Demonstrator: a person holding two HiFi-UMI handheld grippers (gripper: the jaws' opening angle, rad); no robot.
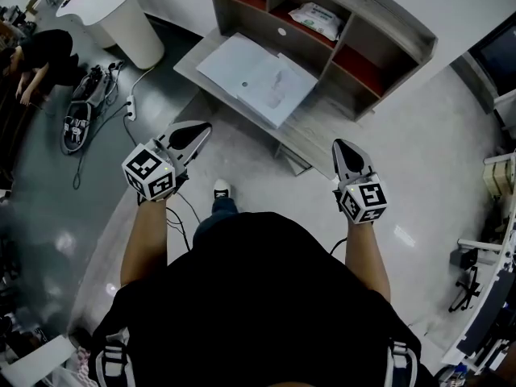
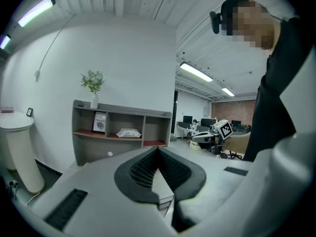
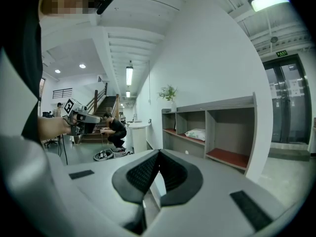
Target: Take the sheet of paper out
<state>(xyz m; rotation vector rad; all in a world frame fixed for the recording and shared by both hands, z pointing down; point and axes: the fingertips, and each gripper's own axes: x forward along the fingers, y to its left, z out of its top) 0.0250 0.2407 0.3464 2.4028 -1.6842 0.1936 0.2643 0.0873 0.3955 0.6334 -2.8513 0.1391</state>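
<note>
- While the person stands facing it, the sheet of paper: white, lying flat on the top of the grey desk, in front of the shelf unit, well apart from both grippers.
- Left gripper: held low and short of the desk's near edge, pointing toward it. In the left gripper view its jaws are closed tip to tip, with nothing between them.
- Right gripper: held level with the left one and apart from it, also short of the desk. In the right gripper view its jaws meet at the tips and carry nothing.
- Shelf unit: grey frame with open compartments and red shelf boards.
- White soft pack: lying in the middle compartment.
- Potted sprig: standing on top of the shelf unit at one end.
- White round pedestal table: on the floor to the left of the desk.
- Second person: crouching at far left, beside dark bags on the floor.
</note>
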